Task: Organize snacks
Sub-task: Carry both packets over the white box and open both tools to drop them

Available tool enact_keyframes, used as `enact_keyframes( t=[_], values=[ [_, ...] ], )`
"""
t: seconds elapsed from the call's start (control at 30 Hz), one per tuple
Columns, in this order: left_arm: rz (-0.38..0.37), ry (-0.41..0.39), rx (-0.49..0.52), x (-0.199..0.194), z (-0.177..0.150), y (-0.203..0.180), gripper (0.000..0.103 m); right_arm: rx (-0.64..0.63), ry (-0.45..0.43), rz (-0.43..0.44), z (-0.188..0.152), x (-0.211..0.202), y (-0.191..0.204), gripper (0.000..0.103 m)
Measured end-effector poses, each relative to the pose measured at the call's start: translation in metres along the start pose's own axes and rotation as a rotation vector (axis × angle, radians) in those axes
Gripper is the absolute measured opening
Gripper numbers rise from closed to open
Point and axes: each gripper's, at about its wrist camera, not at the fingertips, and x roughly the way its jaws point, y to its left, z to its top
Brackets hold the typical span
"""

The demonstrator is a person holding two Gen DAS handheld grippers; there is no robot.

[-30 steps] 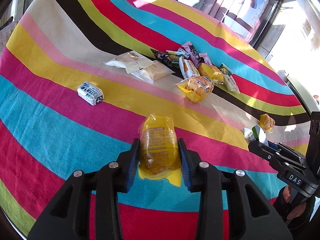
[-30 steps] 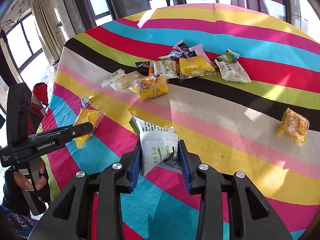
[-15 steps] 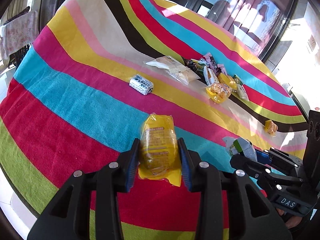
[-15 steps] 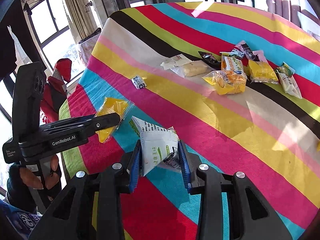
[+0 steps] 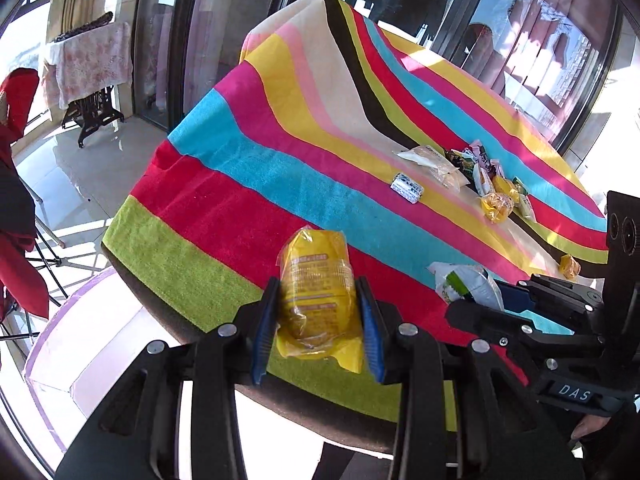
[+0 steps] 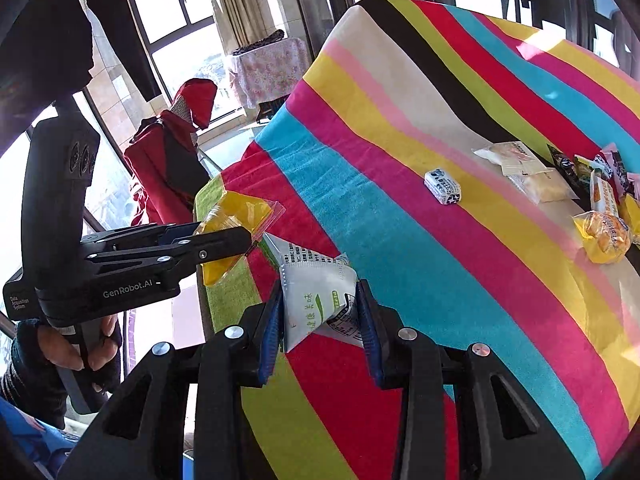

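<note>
Left wrist view: your left gripper (image 5: 318, 312) has its jaws pinching a yellow snack packet (image 5: 316, 296), blue pads pressed on both its sides, the packet upright between them. It hangs over the near green-striped edge of the striped surface (image 5: 248, 168), with floor showing beyond the edge. At right, your right gripper (image 5: 472, 300) shows side-on, carrying a white-and-green packet (image 5: 466, 282) at its tips. Further up the surface a small white-and-blue packet (image 5: 407, 188) lies alone on the pink and yellow stripes. Beyond it sits a snack pile (image 5: 472, 172), with a clear packet on its near side and yellow ones toward the right. One small yellow packet (image 5: 570, 266) lies well apart, near the right edge.

Right wrist view: your right gripper (image 6: 320, 316) pinches the white-and-green packet (image 6: 316, 296), jaws closed on both its sides, one corner sticking up to the left. It hangs over the red stripe near the surface edge. At left, your left gripper (image 6: 240, 240) holds the yellow snack packet (image 6: 232, 216), and your left hand (image 6: 80, 344) wraps its handle. The small white-and-blue packet (image 6: 443, 187) lies mid-surface; the snack pile (image 6: 592, 192) sits at far right, partly cut off.
</note>
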Motion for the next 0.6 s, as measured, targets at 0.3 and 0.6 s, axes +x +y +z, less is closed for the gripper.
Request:
enact_keyframes(
  t=[0.3,0.6],
  values=[
    [0.106,-0.036,-0.167,-0.048,-0.029,0.063,0.038,-0.168,0.026,0.178,0.009,0.017,0.067,0.035],
    [0.452,0.195,-0.357,-0.028,-0.070,0.132,0.038,-0.289,0.209,0.350,-0.024,0.055,0.127,0.044]
  ],
)
